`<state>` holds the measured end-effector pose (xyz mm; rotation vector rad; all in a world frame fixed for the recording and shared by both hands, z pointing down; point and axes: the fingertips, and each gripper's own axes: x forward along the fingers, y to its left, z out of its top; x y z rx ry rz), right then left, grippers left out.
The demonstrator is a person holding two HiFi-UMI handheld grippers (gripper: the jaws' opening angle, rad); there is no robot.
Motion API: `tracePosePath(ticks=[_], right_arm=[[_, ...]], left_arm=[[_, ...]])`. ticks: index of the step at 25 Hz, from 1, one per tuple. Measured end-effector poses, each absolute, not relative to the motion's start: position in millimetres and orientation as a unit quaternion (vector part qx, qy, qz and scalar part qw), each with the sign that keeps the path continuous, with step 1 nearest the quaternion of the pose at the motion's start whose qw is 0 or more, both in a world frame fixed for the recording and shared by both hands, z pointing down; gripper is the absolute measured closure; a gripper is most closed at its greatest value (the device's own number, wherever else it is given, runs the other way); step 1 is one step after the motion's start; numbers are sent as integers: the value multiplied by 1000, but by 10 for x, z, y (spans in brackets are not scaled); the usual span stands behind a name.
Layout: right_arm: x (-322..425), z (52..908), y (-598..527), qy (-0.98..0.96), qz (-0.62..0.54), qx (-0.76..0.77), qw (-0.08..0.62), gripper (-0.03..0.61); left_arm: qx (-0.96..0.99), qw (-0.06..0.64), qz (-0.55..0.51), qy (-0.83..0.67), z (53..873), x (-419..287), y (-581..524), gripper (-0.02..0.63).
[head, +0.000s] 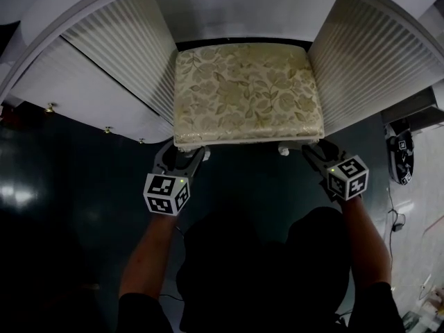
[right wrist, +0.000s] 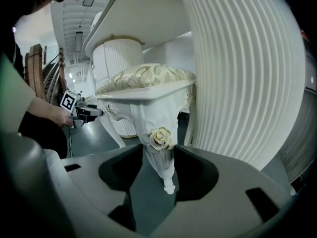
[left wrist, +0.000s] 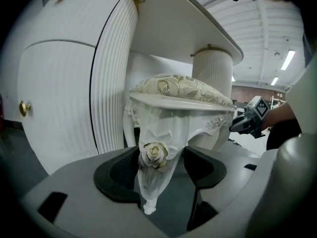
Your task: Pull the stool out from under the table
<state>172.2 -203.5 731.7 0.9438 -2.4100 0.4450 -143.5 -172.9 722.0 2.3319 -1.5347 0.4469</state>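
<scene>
Gripping both front legs of the stool point(head: 246, 92), one per hand. L gripper point(head: 182, 152): jaws closed on the L front leg point(left wrist: 154, 182) at the height of its carved rose point(left wrist: 155, 154). The leg sits hard against one jaw, its wider upper part reaches the other, and the tapered foot shows just past them. R gripper point(head: 316, 151): jaws closed on the R front leg point(right wrist: 161, 162), w/ the matching rose point(right wrist: 161, 138) dead centre btwn them and the foot poking out just beyond. Marker cubes point(head: 166, 194) sit behind each pair of jaws, w/ forearms behind those. Dark glossy floor point(head: 69, 179) lies under & beside both jaws.

Just above the jaws is the white carved seat frame point(left wrist: 178, 100), w/ the cream floral cushion point(left wrist: 178, 86) on top. In the head view the seat's front edge lies right at the jaw tips & the rest runs away from them into the kneehole. The stool stands btwn two ribbed white pedestals point(head: 118, 54), one outboard of each gripper, close to the seat's sides. The desk point(left wrist: 183, 29) top curves over, above & beyond the jaws. Farther out, left of the L jaws, is a curved cabinet door point(left wrist: 54, 98) w/ a brass knob point(left wrist: 23, 108).
</scene>
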Motion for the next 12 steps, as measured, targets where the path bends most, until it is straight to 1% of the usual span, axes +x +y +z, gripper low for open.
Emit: tracePosePath(ticks=[3,7,10,12], right_arm=[[1739,7292,-2103,-888,154,352,253,383],[1695,7277,-2058,-896,160,331,248,381],[1696,7032,-2043,-909,163,319,213,380],[1726,6767,-2071,-919,144,316,187,380]], left_arm=[[821,163,137,-529,7223,-1422,-1723,319],[825,156,137,-526,7201,-1437,-1718,319],[830,138,127,-525,7040,-1451,-1635,318],[837,123,121,-519,6875,-1435,-1564,318]])
